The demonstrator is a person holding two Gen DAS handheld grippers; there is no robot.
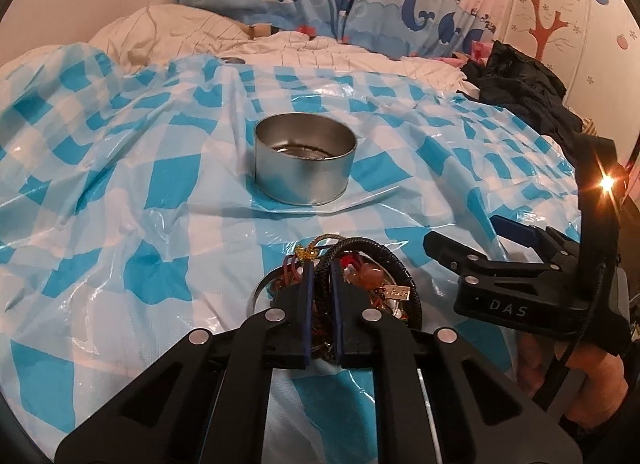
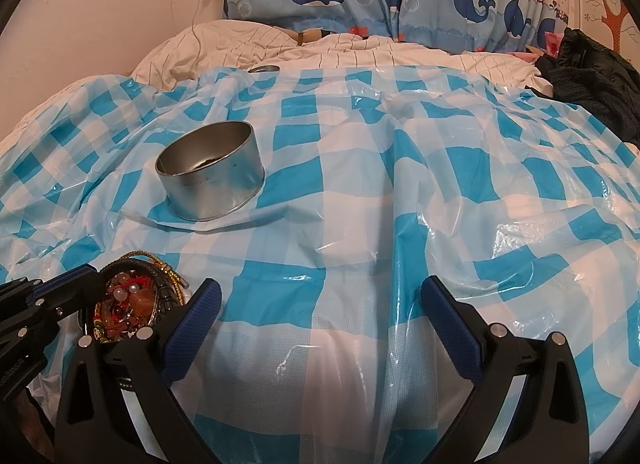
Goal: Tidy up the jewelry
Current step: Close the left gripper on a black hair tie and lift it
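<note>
Left wrist view: 1 round metal tin point(image 1: 306, 160) stands open on the blue-and-white checked plastic sheet point(image 1: 120, 224) spread over the bed, well ahead of the left claw point(image 1: 321, 284). Something dark lies on the tin's bottom, too small to tell what. The left claw is narrow, its 2 blue pads pinched on a black braided cord from the jewelry pile point(image 1: 360, 284), which sits in a shallow round dish whose metal rim point(image 1: 260, 290) shows at the left. The pile holds beads, red and amber bits, a gold-coloured cord and a small tag. The right claw point(image 1: 460, 242) sits just to the right of the pile, apart from it.

Right wrist view: the right claw point(image 2: 320, 310) is wide, with only the checked sheet point(image 2: 360, 224) between its 2 blue pads. The tin point(image 2: 212, 180) stands ahead to the left. The jewelry pile point(image 2: 132, 304) lies at lower left, just beside the right claw's left finger, with the left claw point(image 2: 76, 284) on it. Dark clothing point(image 2: 592, 76) lies at the bed's far right.
</note>
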